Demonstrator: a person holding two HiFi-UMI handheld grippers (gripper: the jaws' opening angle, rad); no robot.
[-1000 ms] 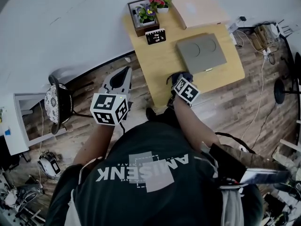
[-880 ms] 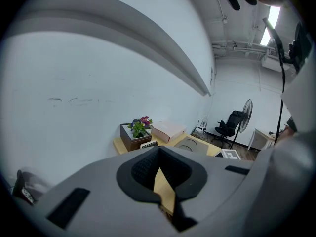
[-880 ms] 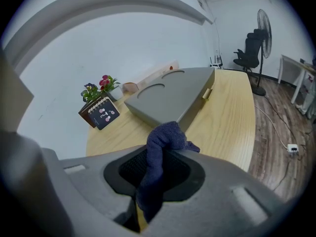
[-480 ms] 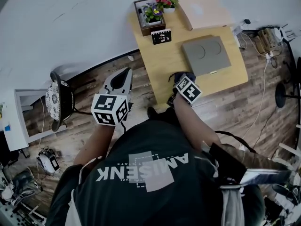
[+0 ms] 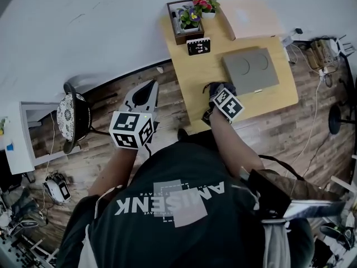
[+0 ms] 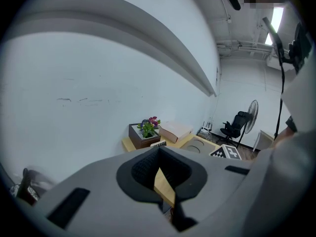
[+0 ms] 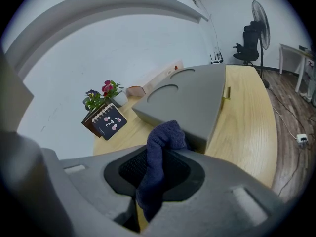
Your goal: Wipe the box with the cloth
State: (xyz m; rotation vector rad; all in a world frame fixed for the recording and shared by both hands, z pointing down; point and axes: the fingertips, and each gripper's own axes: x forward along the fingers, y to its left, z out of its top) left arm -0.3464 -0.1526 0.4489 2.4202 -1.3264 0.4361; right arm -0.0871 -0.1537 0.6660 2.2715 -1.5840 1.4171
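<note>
A flat grey box [image 5: 252,68] with two round recesses in its lid lies on the light wooden table [image 5: 195,77]. My right gripper [image 5: 218,89] is at the box's near left corner, shut on a dark blue cloth [image 5: 215,87]. In the right gripper view the cloth [image 7: 160,142] stands up out of the gripper [image 7: 155,169], its bunched top against the near corner of the box [image 7: 192,98]. My left gripper [image 5: 149,85] hangs over the floor left of the table, tips together and holding nothing. The left gripper view shows that gripper [image 6: 160,174] pointing toward the table.
At the table's far end stand a brown planter with flowers [image 5: 188,21], a small black calendar [image 5: 199,46] and a flat tan box [image 5: 251,17]. A patterned chair [image 5: 70,119] stands on the wooden floor at left. Cables and a power strip [image 5: 321,52] lie right of the table.
The whole scene has slid right in the head view. My right gripper with the cloth has edged a little closer to the box's corner. The left gripper has hardly moved.
</note>
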